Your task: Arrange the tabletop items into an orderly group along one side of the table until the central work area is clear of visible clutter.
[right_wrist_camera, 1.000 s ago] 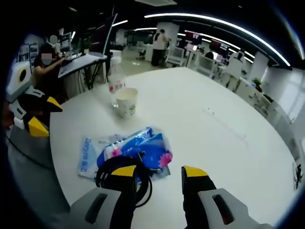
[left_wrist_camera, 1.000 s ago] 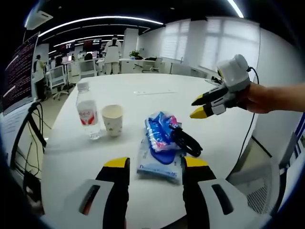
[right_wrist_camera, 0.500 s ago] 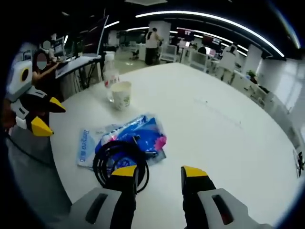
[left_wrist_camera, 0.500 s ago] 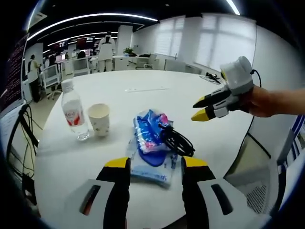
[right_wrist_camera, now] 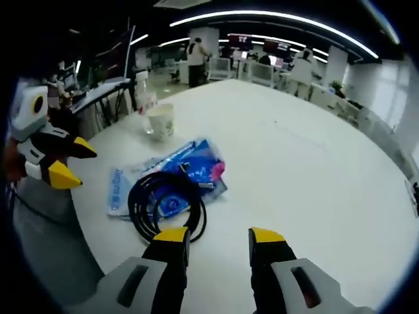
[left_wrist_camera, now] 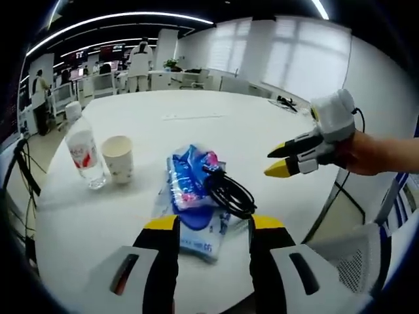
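Note:
On the white round table (left_wrist_camera: 216,124) lies a heap of blue wipe packs (left_wrist_camera: 188,182) on a pale flat pack (left_wrist_camera: 208,235), with a black cable coil (left_wrist_camera: 229,193) on top. Left of the heap stand a paper cup (left_wrist_camera: 118,157) and a water bottle (left_wrist_camera: 82,156). My left gripper (left_wrist_camera: 215,224) is open just short of the flat pack. My right gripper (left_wrist_camera: 275,161), held by a hand, hovers open to the right. In the right gripper view, my right gripper (right_wrist_camera: 218,235) is open, just short of the coil (right_wrist_camera: 133,208) and blue packs (right_wrist_camera: 200,160). The left gripper (right_wrist_camera: 77,163) hovers open beyond the table's edge.
The cup (right_wrist_camera: 160,121) and bottle (right_wrist_camera: 145,91) stand near the table's (right_wrist_camera: 314,170) far left edge. A mesh chair (left_wrist_camera: 357,261) sits at the near right. Behind are office desks, chairs, screens and several people. The table's far half is bare.
Both views have shifted with the hands: the right gripper's camera has drawn back, so the whole cable coil now shows ahead of its left jaw. The items on the table lie as before.

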Action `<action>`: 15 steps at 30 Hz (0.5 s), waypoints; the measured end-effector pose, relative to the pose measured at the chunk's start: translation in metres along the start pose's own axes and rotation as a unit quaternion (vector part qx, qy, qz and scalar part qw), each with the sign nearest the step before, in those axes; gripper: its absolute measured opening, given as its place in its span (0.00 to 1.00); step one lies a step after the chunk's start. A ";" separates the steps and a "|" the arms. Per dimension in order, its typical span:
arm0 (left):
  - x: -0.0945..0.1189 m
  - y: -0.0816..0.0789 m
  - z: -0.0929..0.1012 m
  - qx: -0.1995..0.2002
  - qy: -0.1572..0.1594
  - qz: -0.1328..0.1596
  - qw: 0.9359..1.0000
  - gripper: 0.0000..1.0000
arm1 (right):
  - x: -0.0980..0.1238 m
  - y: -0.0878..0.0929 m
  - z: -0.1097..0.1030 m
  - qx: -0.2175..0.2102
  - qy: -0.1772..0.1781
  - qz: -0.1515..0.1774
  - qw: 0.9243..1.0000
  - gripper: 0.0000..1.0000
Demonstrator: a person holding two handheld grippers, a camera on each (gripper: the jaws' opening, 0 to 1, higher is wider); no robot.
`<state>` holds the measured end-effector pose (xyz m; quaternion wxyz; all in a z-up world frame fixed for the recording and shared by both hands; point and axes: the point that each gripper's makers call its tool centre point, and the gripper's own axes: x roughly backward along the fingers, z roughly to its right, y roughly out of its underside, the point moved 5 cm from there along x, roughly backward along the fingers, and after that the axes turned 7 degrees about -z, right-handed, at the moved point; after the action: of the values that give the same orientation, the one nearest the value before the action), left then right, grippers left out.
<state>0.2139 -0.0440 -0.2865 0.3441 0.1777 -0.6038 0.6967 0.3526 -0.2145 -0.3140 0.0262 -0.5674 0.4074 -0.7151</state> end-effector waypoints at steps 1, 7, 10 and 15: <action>-0.002 0.000 0.001 0.004 0.003 -0.001 1.000 0.41 | 0.002 0.001 -0.001 -0.002 -0.001 -0.001 1.000 0.35; -0.013 -0.001 0.009 0.021 0.012 -0.006 1.000 0.41 | 0.001 0.006 -0.002 -0.024 -0.009 0.000 1.000 0.35; -0.018 -0.003 0.011 0.024 0.014 -0.009 1.000 0.41 | -0.002 0.007 -0.003 -0.030 -0.013 0.000 0.999 0.34; -0.028 -0.003 0.011 0.040 0.015 -0.016 0.999 0.41 | -0.005 0.008 -0.006 -0.042 -0.022 0.002 0.999 0.34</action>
<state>0.2338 -0.0616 -0.3008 0.3566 0.1905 -0.5677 0.7172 0.3462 -0.2136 -0.3232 0.0133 -0.5827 0.4376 -0.6846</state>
